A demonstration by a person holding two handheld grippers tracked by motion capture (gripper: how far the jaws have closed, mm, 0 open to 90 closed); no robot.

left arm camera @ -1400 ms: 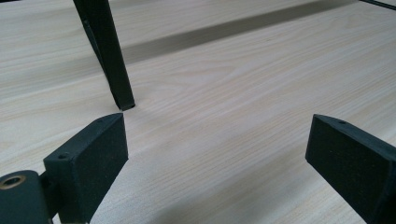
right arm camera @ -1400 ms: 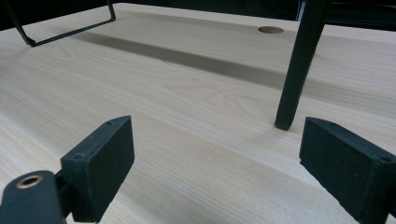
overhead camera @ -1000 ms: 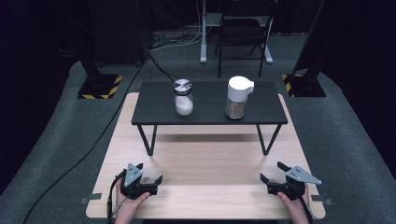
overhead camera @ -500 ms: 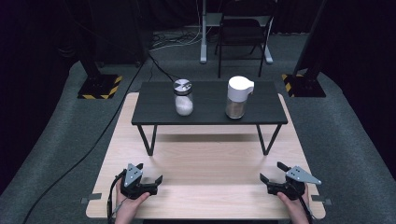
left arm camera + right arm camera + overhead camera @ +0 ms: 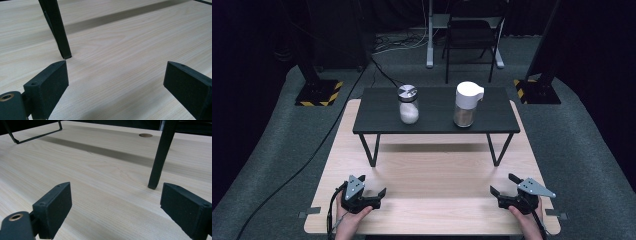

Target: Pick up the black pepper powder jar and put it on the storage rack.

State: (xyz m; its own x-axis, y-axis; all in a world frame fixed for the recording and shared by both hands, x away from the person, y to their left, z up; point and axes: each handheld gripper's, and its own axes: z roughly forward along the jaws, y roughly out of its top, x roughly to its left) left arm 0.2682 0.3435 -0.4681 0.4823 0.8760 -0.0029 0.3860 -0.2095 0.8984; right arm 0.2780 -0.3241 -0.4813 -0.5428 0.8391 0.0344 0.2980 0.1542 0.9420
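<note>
**Two jars waiting on the black stand, both grippers resting wide open**

A glass jar with a metal lid (image 5: 408,104), part full of something white, is standing upright on the left half of the black stand (image 5: 382,122). A white-capped dispenser jar (image 5: 467,104), holding brownish contents, is standing upright on the right half, well apart from the first. The stand is sitting on thin black legs on the far part of the light wooden table (image 5: 437,175).

The left gripper (image 5: 371,197) is lying at the near left edge of the table, a hand (image 5: 346,224) holding it from below, its jaws spread wide with bare wood between them. The right gripper (image 5: 503,186) is lying at the near right edge, its jaws likewise gaping on nothing. Both are sitting well apart from the jars.

In the left gripper view, one stand leg (image 5: 57,30) is rising just beyond the left jaw.
</note>
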